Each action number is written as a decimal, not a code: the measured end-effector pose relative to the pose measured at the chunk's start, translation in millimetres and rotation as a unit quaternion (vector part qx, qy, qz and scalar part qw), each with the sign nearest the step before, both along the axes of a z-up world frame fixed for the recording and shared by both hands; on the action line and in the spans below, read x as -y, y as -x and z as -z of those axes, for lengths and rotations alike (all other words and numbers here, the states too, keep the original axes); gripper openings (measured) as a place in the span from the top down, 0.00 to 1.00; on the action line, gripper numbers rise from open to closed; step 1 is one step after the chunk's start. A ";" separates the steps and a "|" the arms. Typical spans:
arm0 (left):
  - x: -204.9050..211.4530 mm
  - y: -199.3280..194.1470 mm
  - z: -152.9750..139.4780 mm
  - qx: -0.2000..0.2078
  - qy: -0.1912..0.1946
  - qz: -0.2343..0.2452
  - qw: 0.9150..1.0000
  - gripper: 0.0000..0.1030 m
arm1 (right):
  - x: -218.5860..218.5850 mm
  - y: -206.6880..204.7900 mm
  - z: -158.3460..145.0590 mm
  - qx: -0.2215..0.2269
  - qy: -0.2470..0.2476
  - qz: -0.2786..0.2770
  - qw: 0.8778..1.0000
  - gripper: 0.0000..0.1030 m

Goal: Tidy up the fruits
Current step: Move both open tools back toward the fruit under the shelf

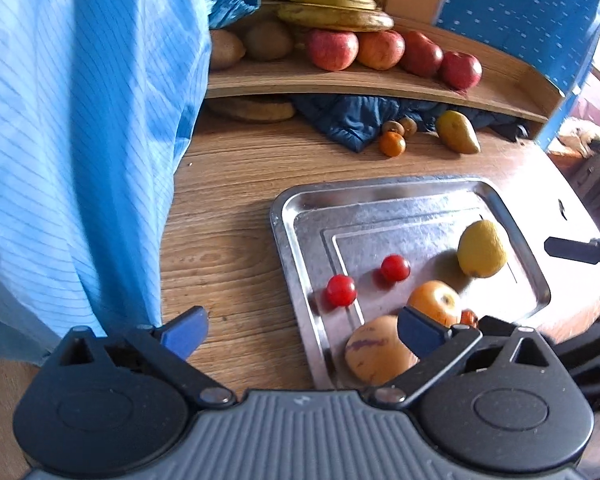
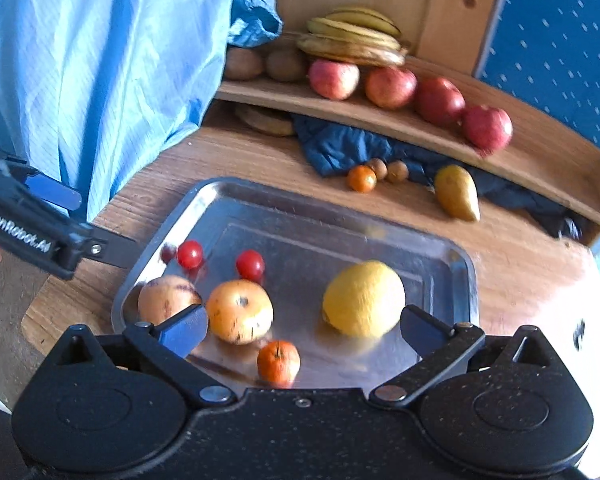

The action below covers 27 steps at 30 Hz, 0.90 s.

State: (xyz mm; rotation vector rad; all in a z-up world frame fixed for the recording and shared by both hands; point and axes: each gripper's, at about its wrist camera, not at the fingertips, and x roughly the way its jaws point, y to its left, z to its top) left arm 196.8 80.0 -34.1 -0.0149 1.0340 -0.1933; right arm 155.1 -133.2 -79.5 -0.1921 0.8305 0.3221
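A steel tray (image 1: 284, 216) (image 2: 464, 280) on the wooden table holds a lemon (image 1: 482, 249) (image 2: 364, 298), an orange apple (image 1: 434, 302) (image 2: 239, 312), a tan streaked fruit (image 1: 376, 350) (image 2: 166, 300), two cherry tomatoes (image 1: 341, 290) (image 2: 250, 265) and a small tangerine (image 2: 278, 362). My left gripper (image 1: 304, 330) is open and empty over the tray's left rim. My right gripper (image 2: 304, 330) is open and empty above the tray's near edge, with the lemon and apple just ahead of it.
A wooden shelf (image 1: 380, 82) at the back carries bananas (image 1: 332, 0), red apples (image 1: 380, 50) and kiwis (image 1: 268, 40). Below it lie a pear (image 1: 458, 132), a tangerine (image 1: 392, 144), small brown fruits and dark cloth. A light blue garment (image 1: 80, 140) hangs at the left.
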 end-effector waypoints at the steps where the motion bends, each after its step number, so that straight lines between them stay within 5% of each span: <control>1: 0.1 3.3 -0.2 0.003 -0.002 0.007 1.000 0.01 | 1.9 2.6 0.5 -0.007 0.000 0.004 1.000 0.01; 11: 17.3 37.1 5.7 0.016 -0.033 0.105 0.994 0.01 | 12.5 15.0 13.8 -0.056 0.033 0.026 0.998 0.01; 27: 51.2 14.0 4.2 0.013 -0.050 0.103 0.993 0.01 | 45.6 -16.5 20.6 -0.063 0.024 0.033 0.997 0.01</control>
